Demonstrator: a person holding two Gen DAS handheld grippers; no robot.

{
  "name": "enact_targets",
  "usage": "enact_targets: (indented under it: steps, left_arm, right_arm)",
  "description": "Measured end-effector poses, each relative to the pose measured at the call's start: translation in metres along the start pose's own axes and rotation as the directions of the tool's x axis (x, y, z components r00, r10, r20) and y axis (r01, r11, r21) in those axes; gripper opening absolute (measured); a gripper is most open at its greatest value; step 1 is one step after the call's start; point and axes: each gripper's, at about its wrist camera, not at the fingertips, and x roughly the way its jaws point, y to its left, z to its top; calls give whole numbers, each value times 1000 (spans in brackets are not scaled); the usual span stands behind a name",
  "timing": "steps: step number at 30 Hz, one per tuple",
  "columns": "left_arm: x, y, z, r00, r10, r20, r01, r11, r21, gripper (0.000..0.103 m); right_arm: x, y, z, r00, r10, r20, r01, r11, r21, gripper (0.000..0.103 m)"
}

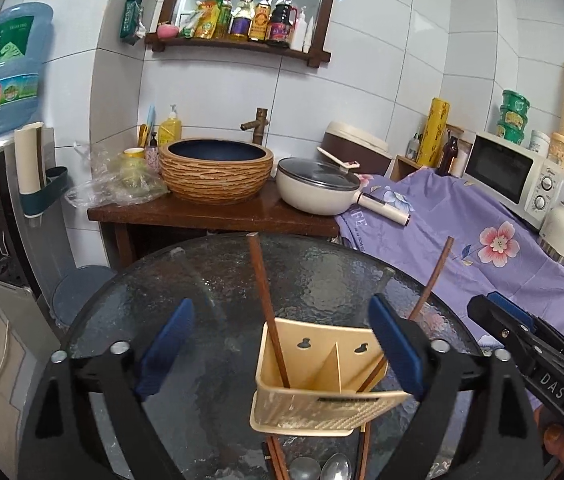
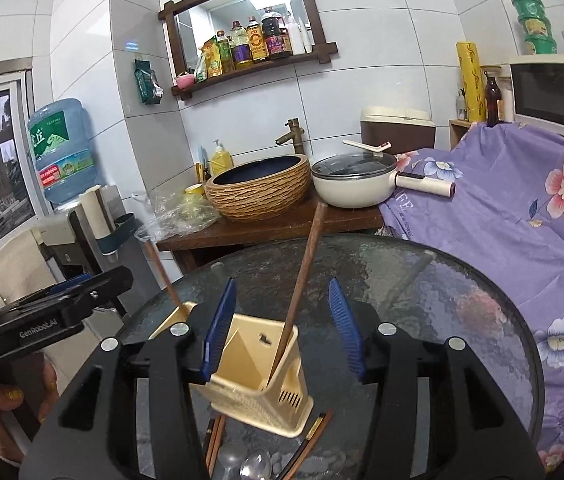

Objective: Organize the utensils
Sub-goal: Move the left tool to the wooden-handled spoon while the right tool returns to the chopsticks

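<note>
The round, dark, textured-glass bench carries a cream plastic utensil holder with two compartments, standing near the bench's near edge. One long brown wooden chopstick stands in its left compartment, leaning back toward the far edge; a second brown chopstick stands in the right compartment, tilted out to the right. On the glass just in front of the holder, at the near edge, lie more brown chopsticks and two metal spoons.

The left gripper points forward and somewhat downward over the bench. Its jaws stand spread wide, blue pads apart, with the holder sitting between them toward the right pad; whether that pad touches the holder's side I cannot tell. Nothing is pinched.

The right gripper also slopes forward and down, aimed at the holder's right compartment. Its jaws are partly spread, and the chopstick in that compartment rises between the blue pads without either pad pressing on it. In the right wrist view, the left gripper's black body juts in from the left edge, with a person's hand wrapped around its handle below. In the left wrist view, the right gripper's black body sits at the right edge, a fingertip showing under it.
</note>
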Motion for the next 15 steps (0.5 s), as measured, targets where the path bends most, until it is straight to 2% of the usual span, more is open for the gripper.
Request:
enact_targets:
  steps: [1, 3, 5, 8, 11, 15]
  left_arm:
    - [-8, 4, -7, 1000, -4, 10, 4, 1000, -2, 97]
    - [-15, 9, -20, 1000, -5, 1, 5, 1000, 4, 96]
    - [-17, 14, -34, 999, -3, -37, 3, 1000, 12, 96]
    - [-16, 21, -61, 994, -2, -113, 4, 1000, 22, 96]
    - [-13, 24, -90, 983, 7, -182, 4, 998, 56, 96]
    - [-7, 32, -123, 967, 39, -253, -21, 997, 72, 92]
  right_arm:
    - [-5, -1, -5, 1000, 2, -6, -2, 1000, 8, 50]
    - [-12, -3, -20, 999, 7, -41, -7, 1000, 12, 53]
    - [-16, -4, -37, 997, 20, -81, -20, 1000, 8, 53]
    - [-16, -5, -63, 990, -2, -143, 0, 1000, -15, 53]
    - [-9, -7, -94, 972, -53, -231, 40, 997, -63, 53]
    - [8, -17, -125, 937, -57, -344, 49, 998, -33, 52]
